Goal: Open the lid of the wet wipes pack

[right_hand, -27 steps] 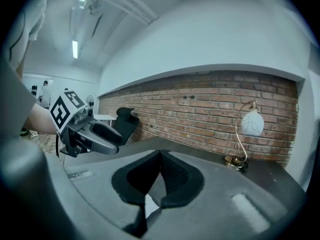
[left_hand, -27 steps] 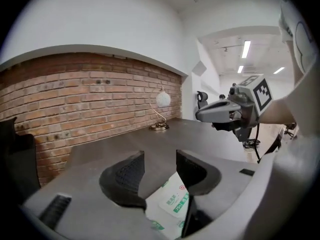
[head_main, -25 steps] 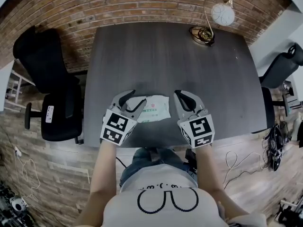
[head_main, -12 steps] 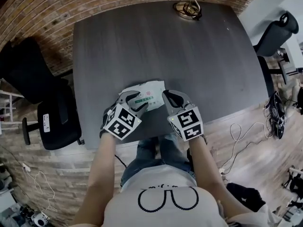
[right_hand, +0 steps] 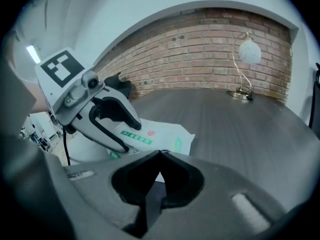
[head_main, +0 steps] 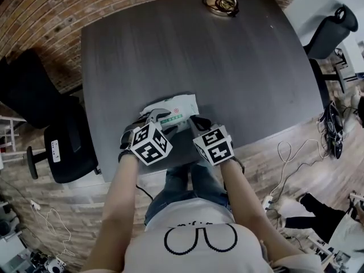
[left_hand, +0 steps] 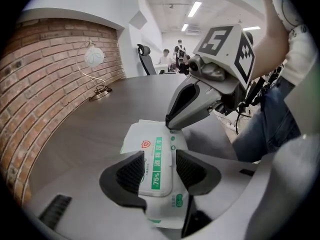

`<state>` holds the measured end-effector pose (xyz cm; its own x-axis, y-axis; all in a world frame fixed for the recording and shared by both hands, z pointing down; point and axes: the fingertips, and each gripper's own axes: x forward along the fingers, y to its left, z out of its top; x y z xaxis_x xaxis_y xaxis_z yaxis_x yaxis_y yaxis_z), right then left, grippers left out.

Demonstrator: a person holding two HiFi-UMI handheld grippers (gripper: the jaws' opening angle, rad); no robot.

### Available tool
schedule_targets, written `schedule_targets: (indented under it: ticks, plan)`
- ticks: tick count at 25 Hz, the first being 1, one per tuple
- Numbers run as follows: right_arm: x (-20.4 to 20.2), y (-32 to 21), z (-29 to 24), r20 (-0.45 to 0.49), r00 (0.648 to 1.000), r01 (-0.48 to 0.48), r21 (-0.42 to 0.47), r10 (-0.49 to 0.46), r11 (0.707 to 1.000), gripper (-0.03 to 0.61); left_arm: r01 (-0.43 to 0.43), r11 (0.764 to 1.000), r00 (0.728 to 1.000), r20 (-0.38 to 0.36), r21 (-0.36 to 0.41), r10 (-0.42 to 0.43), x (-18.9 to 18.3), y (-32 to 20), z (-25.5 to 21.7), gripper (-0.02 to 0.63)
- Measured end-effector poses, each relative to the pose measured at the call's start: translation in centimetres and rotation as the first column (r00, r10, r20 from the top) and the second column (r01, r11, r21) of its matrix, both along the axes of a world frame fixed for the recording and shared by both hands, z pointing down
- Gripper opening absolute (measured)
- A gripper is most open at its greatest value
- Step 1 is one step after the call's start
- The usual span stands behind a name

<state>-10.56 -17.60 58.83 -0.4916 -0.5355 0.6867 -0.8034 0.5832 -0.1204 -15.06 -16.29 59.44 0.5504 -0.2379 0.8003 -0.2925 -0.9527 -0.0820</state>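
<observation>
The left gripper (left_hand: 161, 170) has its jaws apart, one on each side of the lid (left_hand: 157, 180) of the wet wipes pack (head_main: 172, 111). The pads sit just beside the lid's long edges. Whether they press on it cannot be told.

The right gripper (right_hand: 160, 155) has its jaws closed, with the tips meeting. Nothing is visible between them. In the left gripper view, its tip rests at the end of the lid farthest from the left gripper. Whether it has caught the lid's lip cannot be told.

The pack lies flat on the table (head_main: 187, 56), printed face up, close to the near edge and toward the near-left corner. The lid appears shut. The lamp (head_main: 220, 3) stands at the far edge, well apart, and is of no concern.

Probable faults from this position:

1. Lost purchase. Closed tips that sit on the lid's lip rather than under or around it are likely to skate off when raised, leaving the lid shut.

2. Lid blocked. The left jaws straddle the lid itself. If they close on the lid's edges rather than on the pack body, they would likely hold the lid down against the pull.

3. Pack lifted. The pack looks soft and light. If it is not held down firmly enough, an upward pull would probably raise the whole pack instead of the lid.

4. Film pinched. The wrapper round the lid is thin, so tips set slightly off the lip may seize the wrapper and crease or tear it.

5. Pack displaced. With the near edge so close, a pull toward the person could drag the pack over it
</observation>
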Motion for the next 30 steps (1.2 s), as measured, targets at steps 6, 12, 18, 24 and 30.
schedule_targets:
  ticks: [6,12,18,24,30]
  plan:
    - [0.0,-0.1,1.3,0.01,1.0,-0.025,-0.06,0.026,0.998,0.003,-0.038,0.999,0.999,0.017,0.016,0.038,0.3,-0.2,0.2,0.189]
    - [-0.2,0.0,1.7,-0.035,0.999,0.01,-0.065,-0.012,0.998,0.002,-0.071,0.997,0.997,0.031,0.003,0.071,0.2,0.0,-0.4,0.122]
    - [-0.2,0.1,1.5,-0.049,0.999,0.02,-0.068,-0.023,0.998,0.003,-0.097,0.995,0.994,0.049,0.002,0.096,0.4,0.6,-1.0,0.078]
    - [-0.3,0.1,1.5,-0.058,0.997,0.045,-0.079,-0.05,0.996,0.003,-0.1,0.995,0.993,0.057,-0.007,0.1,0.5,0.9,-1.4,0.054]
    - [-0.4,0.0,1.5,-0.062,0.996,0.066,-0.081,-0.071,0.995,0.003,-0.097,0.995,0.993,0.067,0.0,0.097,0.5,0.9,-2.0,0.031]
